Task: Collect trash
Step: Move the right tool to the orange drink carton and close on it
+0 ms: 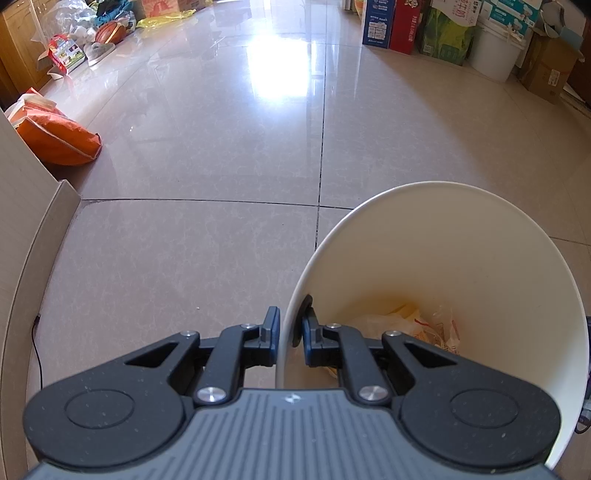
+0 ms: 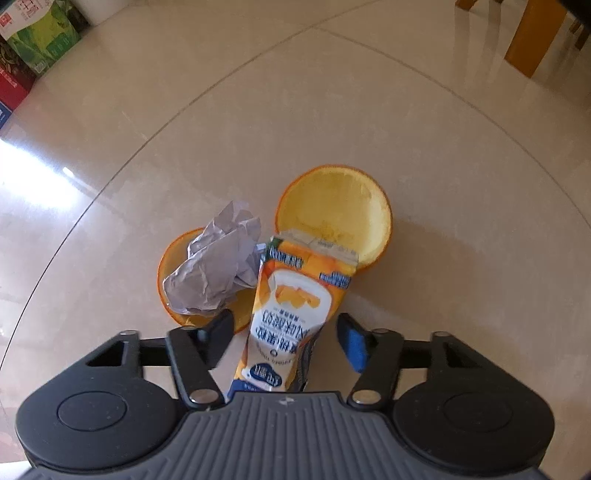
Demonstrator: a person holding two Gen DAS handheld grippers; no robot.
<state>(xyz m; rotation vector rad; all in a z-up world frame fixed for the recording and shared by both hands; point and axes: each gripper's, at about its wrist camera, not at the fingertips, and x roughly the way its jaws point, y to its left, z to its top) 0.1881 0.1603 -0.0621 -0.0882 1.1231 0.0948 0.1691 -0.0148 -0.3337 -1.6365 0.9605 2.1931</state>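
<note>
In the left wrist view my left gripper is shut on the rim of a white trash bin, one finger outside the wall and one inside. Crumpled wrappers lie at the bin's bottom. In the right wrist view my right gripper is open just above the floor, its fingers on either side of an orange-and-white drink carton with a gap on each side. Left of the carton, crumpled grey paper rests on an orange peel half. A second peel half lies behind the carton, hollow side up.
Glossy tiled floor all around. An orange bag, a basketball and clutter line the left wall. Boxes and a white bucket stand at the far right. A cardboard panel is close on the left. Wooden furniture legs stand far right.
</note>
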